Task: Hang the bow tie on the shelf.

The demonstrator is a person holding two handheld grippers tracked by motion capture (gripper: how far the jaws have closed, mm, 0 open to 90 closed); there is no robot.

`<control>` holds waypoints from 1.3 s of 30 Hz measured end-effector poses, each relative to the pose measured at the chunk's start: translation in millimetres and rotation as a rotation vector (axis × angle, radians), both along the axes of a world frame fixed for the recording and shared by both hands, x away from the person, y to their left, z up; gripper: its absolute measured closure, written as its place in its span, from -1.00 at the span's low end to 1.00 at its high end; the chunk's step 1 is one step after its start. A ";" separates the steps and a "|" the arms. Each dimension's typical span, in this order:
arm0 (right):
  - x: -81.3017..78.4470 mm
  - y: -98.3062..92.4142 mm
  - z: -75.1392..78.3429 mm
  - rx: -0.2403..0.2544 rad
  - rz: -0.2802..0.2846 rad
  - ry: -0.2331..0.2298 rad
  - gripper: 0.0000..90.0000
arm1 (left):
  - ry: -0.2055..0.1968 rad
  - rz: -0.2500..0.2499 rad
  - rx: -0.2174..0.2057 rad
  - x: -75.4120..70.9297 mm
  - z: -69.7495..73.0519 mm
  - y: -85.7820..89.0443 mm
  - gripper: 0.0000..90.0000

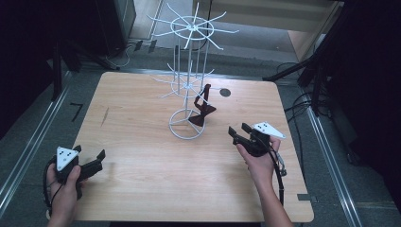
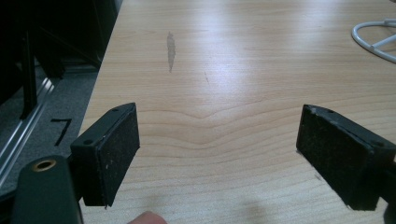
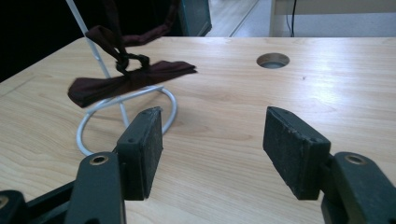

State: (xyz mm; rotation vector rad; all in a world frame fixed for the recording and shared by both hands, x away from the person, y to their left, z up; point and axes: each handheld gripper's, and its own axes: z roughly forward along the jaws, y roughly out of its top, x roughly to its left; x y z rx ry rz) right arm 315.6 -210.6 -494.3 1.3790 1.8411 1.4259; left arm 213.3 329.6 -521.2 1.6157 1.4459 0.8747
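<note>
**Both grippers spread and empty, low over the table**

The left gripper (image 1: 90, 163) sits near the table's (image 1: 142, 189) front-left corner, jaws wide apart with bare wood between them, held in the left hand (image 1: 64, 182), forearm entering from the front edge. The right gripper (image 1: 239, 132) is near the right edge, jaws apart and empty, aimed toward the centre; the right hand (image 1: 257, 163) grips it from behind. At the table's centre stands a white wire rack (image 1: 189, 85). A dark red bow tie (image 3: 130, 77) hangs from the rack, resting over its ring base. A round hole (image 3: 273, 60) lies near the far edge.
</note>
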 end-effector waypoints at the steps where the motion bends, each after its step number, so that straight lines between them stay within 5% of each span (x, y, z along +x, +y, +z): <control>1: -1.0 -2.1 -0.7 -0.003 0.000 -0.001 -0.15 | 0.000 0.001 0.001 -0.1 0.0 0.0 -0.68; 19: -30.2 -37.4 -10.6 -0.033 -0.021 0.007 -0.23 | 0.001 0.005 -0.008 -0.1 0.0 0.7 -0.68; 30: -49.0 -53.0 -17.3 -0.056 -0.026 -0.035 -0.41 | 0.000 0.009 -0.010 0.1 -0.1 0.6 -0.68; 39: -61.3 -71.7 -21.1 -0.039 -0.052 -0.034 -0.48 | -0.003 0.009 -0.014 0.0 -0.1 0.9 -0.68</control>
